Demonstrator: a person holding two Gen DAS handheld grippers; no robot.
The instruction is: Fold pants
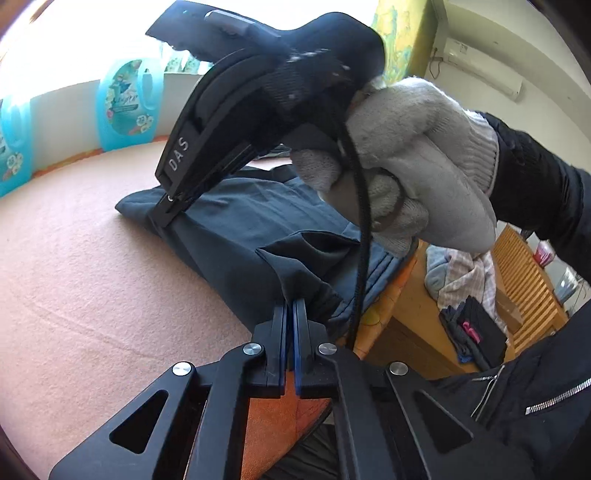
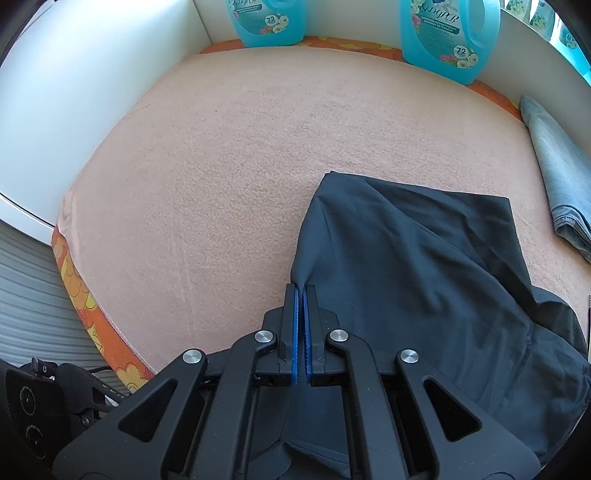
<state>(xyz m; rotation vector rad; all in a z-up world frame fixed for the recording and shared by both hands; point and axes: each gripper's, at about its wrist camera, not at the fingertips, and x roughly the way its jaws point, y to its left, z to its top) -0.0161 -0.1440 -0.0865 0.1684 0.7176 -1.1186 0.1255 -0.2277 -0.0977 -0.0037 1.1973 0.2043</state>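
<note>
We see dark pants lying partly folded on a table covered by a pink towel, near the table's front edge. In the right wrist view, the right tool has its blue-padded jaws closed on a pinch of the pants fabric at the left fold, which draws up into a small peak between the pads. In the left wrist view, the left tool is likewise closed, its jaws clamped on a bunched edge of the pants near the waist end. From this view we also see the right tool pressed down onto the far fold of the garment, held by a hand in a grey knit glove with a black sleeve behind it. A black cable hangs from that tool across the pants. Two blue laundry detergent bottles stand at the table's far edge against a white wall, and folded light-blue jeans lie to the right of the pants, apart from them. An orange patterned cloth shows beneath the towel at the table's border.
</note>
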